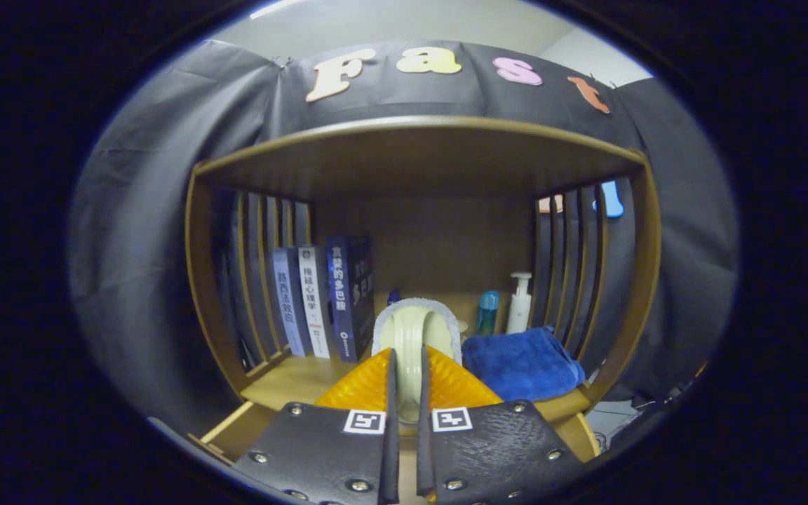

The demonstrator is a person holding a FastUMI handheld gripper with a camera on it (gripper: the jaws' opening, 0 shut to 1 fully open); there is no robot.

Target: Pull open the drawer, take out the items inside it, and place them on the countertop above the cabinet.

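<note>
My fingers (pixel 404 393) pinch the pale arched handle of a scrub brush (pixel 414 337) — orange ribbed body, white fuzzy rim — just beside the folded blue towel (pixel 522 365).

Between your gripper's (pixel 404 414) fingers, which press on its pale cream handle, sits a brush (pixel 414 351) with a ridged orange body and a white fuzzy rim. Just right of it you have a deep blue folded towel (pixel 522 365). The shelf (pixel 411 151) is warm brown wood. Your books (pixel 323 301) run light blue, white and navy. Behind stand a teal bottle (pixel 487 312) and a white pump bottle (pixel 518 303).
</note>
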